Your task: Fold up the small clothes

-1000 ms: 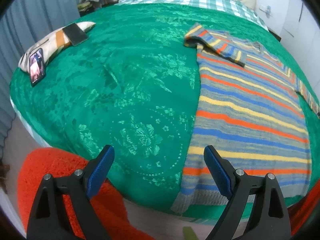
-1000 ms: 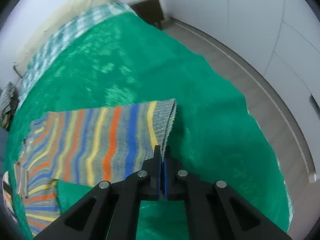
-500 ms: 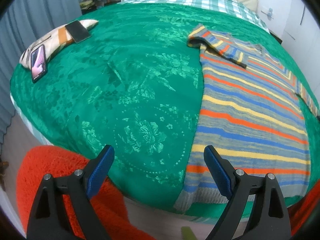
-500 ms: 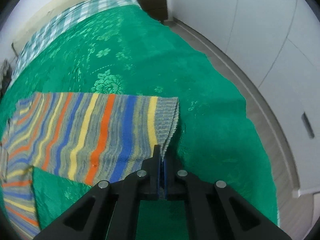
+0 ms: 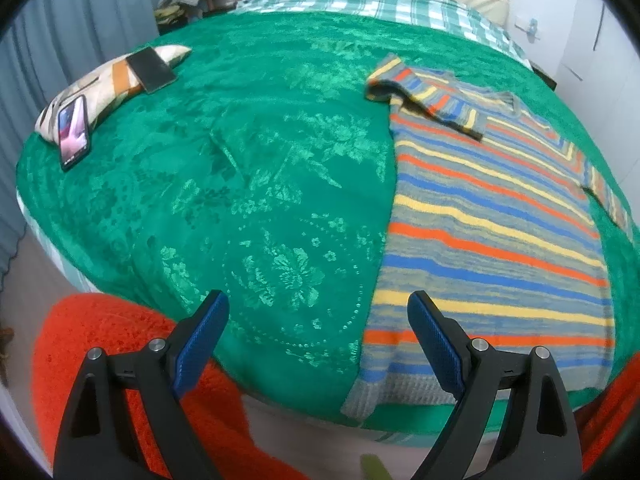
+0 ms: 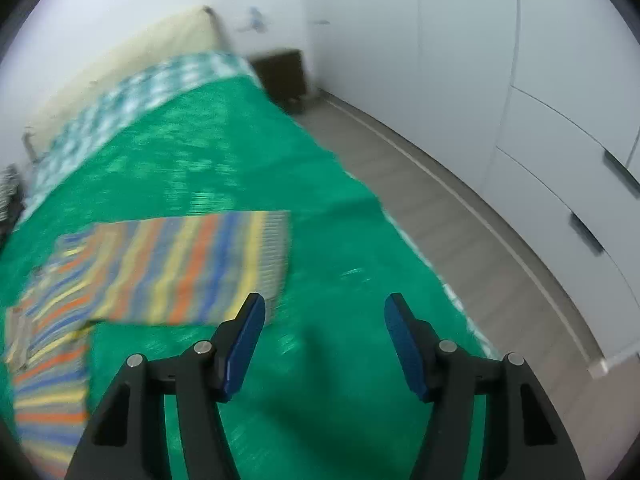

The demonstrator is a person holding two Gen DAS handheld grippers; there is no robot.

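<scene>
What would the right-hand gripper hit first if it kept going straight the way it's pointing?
Probably the green bedspread: the right gripper stands open and empty, aimed just right of the striped sweater. Blur makes depth uncertain.

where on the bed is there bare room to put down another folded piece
The widest bare patch of the green bedspread lies between the striped sweater and the pillow carrying two phones. A second strip runs from the sweater's hem to the bed edge by the floor. The pillow corner is crowded.

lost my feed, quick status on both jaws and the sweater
Left gripper open, empty. Right gripper jaws just opened, nothing between them. Sweater flat on bed, one sleeve folded in. Nothing in the way.
</scene>
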